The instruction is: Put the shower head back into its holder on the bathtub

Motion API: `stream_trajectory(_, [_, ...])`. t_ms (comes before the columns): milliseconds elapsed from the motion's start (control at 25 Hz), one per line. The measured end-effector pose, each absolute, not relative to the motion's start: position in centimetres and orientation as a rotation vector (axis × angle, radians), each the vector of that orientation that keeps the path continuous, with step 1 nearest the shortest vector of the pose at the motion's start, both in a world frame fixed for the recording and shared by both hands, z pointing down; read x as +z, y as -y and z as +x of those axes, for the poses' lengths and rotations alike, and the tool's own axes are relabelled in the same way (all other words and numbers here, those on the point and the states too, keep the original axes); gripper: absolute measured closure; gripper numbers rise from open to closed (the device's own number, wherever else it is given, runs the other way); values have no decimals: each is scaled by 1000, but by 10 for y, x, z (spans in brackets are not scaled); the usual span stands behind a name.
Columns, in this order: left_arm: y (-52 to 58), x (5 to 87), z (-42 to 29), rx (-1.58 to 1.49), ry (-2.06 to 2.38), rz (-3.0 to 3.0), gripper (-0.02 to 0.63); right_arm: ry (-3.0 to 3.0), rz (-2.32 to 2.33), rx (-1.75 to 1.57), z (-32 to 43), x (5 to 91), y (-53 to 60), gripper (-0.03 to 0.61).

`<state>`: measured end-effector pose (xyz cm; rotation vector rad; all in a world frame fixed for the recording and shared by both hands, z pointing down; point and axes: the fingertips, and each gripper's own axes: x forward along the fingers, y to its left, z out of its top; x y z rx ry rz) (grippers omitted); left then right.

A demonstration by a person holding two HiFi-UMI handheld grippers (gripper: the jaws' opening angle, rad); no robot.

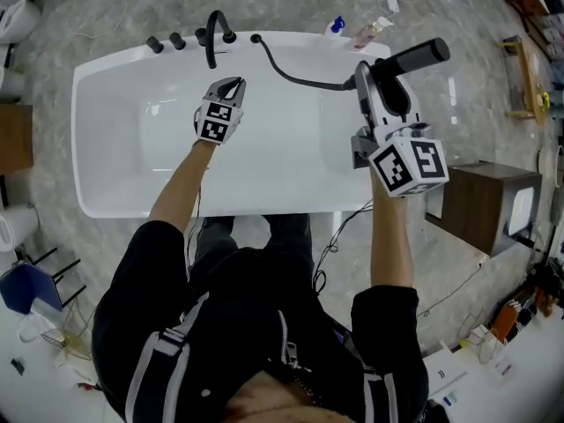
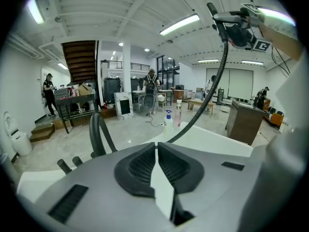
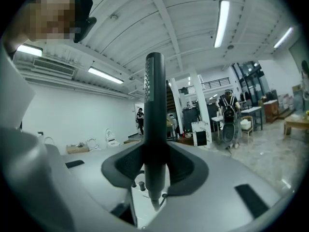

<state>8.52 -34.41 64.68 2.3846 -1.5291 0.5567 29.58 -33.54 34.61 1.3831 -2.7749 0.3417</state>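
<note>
Black shower head point(image 1: 414, 58), pinched in the right gripper point(image 1: 385, 91), hung over the tub point(image 1: 106, 148); left gripper point(image 1: 231, 85) was pressed together, empty. Best carried to the rim fittings point(image 1: 216, 35) left of it, lowered handle-first, hose point(image 1: 291, 77) slack.

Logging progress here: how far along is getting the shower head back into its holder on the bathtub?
Done: the shower head is picked up, clamped in the jaws of the right gripper above the bathtub, its hose trailing to the rim. In hand: holding it aloft; the left gripper is shut and empty over the bathtub. Left: seat it in its holder on the rim, which I can't pick out, and release.
</note>
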Motion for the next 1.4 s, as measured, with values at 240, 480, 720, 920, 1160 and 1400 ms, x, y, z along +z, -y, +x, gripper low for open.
stream_trajectory(240, [321, 627, 61, 496, 1561, 2369, 581, 2802, 1364, 215, 269, 317, 351, 436])
stream_trajectory(480, [295, 604, 39, 429, 1610, 2355, 581, 2811, 1313, 149, 241, 310, 371, 434])
stream_trajectory(720, [278, 592, 7, 420, 1677, 2335, 581, 2803, 1256, 138, 205, 319, 393, 434])
stream_trajectory(920, [265, 589, -14, 369, 1734, 2276, 581, 2784, 1206, 147, 177, 342, 411, 434])
stream_trajectory(1160, [251, 590, -23, 337, 1765, 2230, 581, 2754, 1209, 171, 160, 373, 427, 434])
stream_trajectory(1400, [242, 595, -35, 336, 1781, 2198, 581, 2727, 1224, 207, 151, 409, 443, 434])
